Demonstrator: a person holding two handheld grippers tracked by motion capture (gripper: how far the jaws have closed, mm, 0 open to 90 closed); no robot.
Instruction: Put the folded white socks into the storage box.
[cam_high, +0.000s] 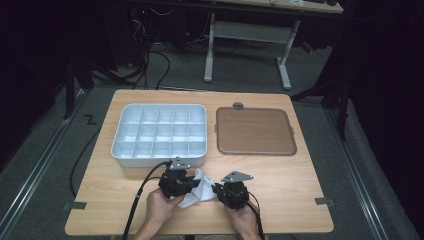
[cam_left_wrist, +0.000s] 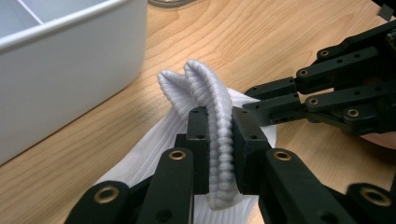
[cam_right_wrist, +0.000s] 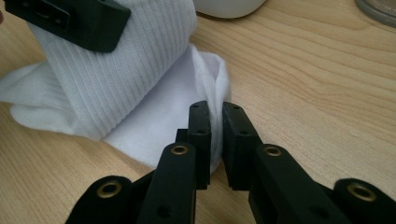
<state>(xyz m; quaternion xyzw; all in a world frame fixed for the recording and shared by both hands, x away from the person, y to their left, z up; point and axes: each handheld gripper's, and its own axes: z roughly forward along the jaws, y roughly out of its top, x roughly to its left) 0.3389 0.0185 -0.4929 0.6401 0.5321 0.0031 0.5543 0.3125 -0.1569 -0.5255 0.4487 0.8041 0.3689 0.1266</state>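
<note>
Both grippers clamp the white sock (cam_high: 199, 192) just in front of the tray (cam_high: 118, 142): left gripper (cam_left_wrist: 219, 140) on ribbed cuff, right gripper (cam_right_wrist: 215, 140) on edge; should keep tension even w/o tugging.

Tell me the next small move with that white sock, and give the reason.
Probably lift the left gripper a little, drawing the ribbed cuff toward the other end to fold the white ribbed sock. Its jaws are shut on the cuff fold, the right gripper pinches the sock's thin edge, and the sock lies bunched on the wooden table in front of the white compartment tray.
</note>
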